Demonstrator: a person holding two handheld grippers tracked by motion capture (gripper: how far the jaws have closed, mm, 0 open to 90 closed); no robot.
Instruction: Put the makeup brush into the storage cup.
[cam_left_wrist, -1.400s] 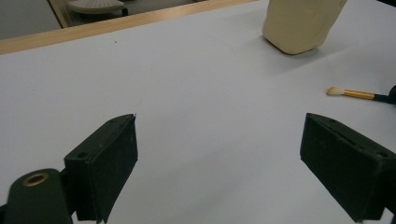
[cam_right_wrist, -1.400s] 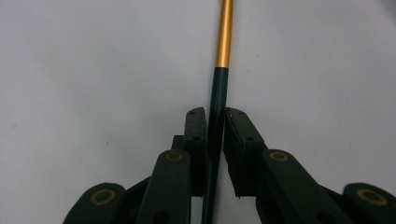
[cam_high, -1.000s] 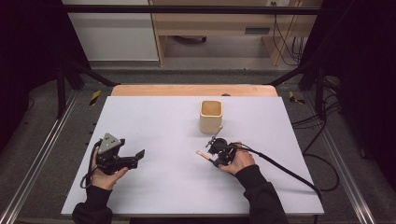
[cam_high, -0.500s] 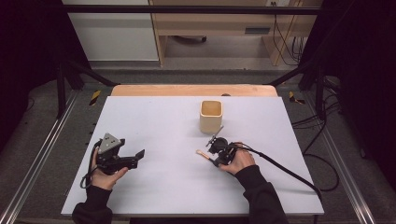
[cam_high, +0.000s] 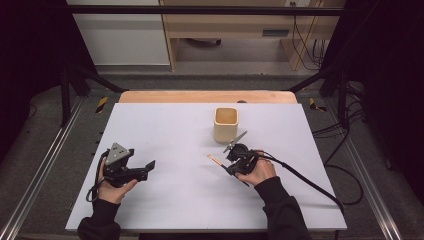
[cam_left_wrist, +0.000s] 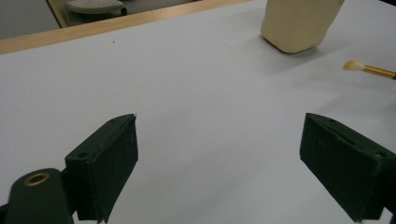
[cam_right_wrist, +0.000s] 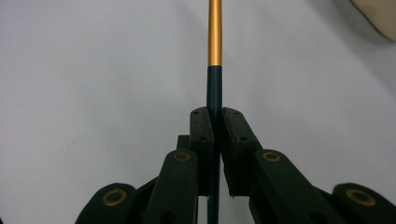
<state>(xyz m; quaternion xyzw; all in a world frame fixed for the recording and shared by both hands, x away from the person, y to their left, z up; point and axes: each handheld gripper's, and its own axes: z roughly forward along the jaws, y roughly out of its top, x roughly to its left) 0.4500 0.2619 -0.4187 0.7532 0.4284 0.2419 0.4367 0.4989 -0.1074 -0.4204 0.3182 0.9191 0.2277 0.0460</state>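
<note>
The right gripper (cam_high: 231, 161) sits just right of the middle of the high view, held in the person's right hand (cam_high: 256, 172), and its jaws are pressed together on a thin brush (cam_high: 216, 159). In the right gripper view the two black jaws meet at the centre of the frame with the brush's dark handle pinched between them; the handle (cam_right_wrist: 214, 88) runs straight up from the jaws and turns to a gold section that leaves the top edge. In the high view the gold end of the brush pokes out toward the left of the gripper, low over the white table top (cam_high: 175, 135). A black cable (cam_high: 305, 180) trails from this gripper toward the lower right.

The left gripper (cam_high: 142, 169) lies at the lower left of the high view in the person's left hand (cam_high: 114, 187), a grey three-cornered plate on top — its jaws stand wide apart with nothing between them. The left gripper view shows the same: one jaw at the lower left, the other at the lower right, bare white table in the gap.

A pale, squarish cup (cam_high: 226, 124) stands upright above the centre of the high view, just beyond the right gripper. In the left gripper view it appears at the top right (cam_left_wrist: 299, 23), and below it, at the right edge, the brush's pale tuft (cam_left_wrist: 353, 65) on its gold ferrule hangs just clear of the table — near the cup but not touching it.
</note>
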